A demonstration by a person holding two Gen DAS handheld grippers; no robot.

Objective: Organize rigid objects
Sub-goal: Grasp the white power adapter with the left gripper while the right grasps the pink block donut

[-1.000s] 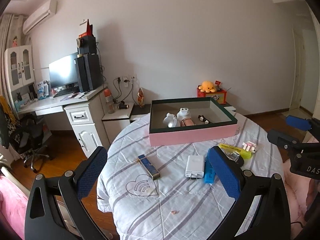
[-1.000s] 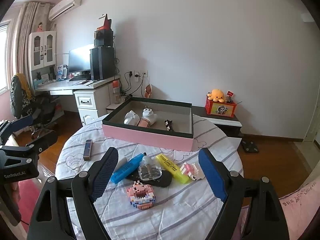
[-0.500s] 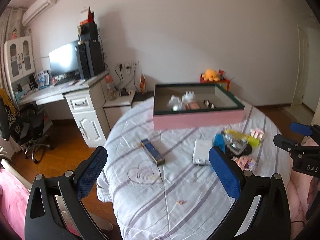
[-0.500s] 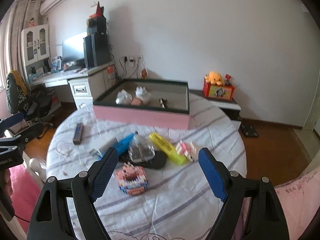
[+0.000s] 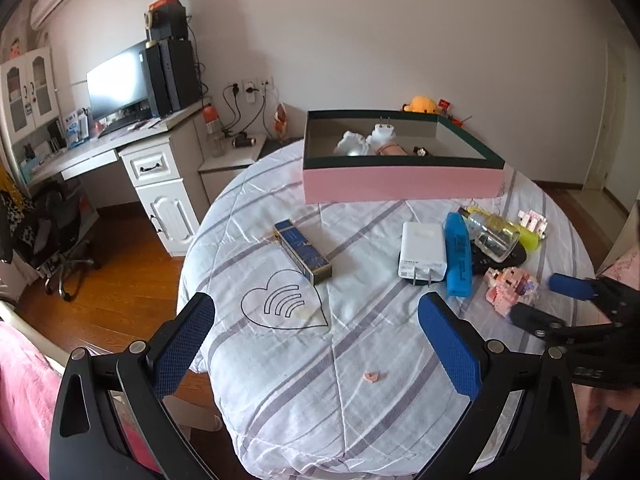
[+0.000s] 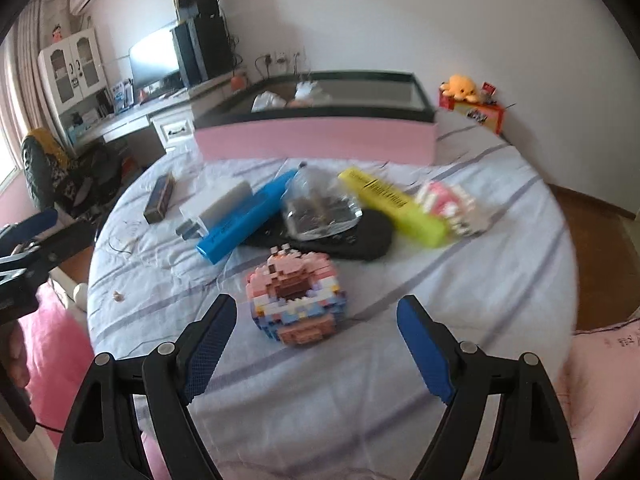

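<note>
Objects lie loose on the round surface (image 5: 280,380), ahead of both tongs. Just ahead of the right tongs (image 6: 316,320), whose jaws stand wide and hold nothing, sits one pink brick toy (image 6: 296,300). Beyond it lie one blue case (image 6: 244,216), one clear bottle (image 6: 320,208) on one black pad (image 6: 368,240), one yellow marker (image 6: 394,206) and one smaller pink-and-white brick toy (image 6: 452,204). The left tongs (image 5: 316,328) also stand wide and empty; ahead of them lies one dark blue box (image 5: 302,250), and ahead to their right one white charger (image 5: 423,250), touching the blue case. Farthest from both tongs stands one pink tray (image 5: 400,186), with a few small things inside that I cannot count.
</note>
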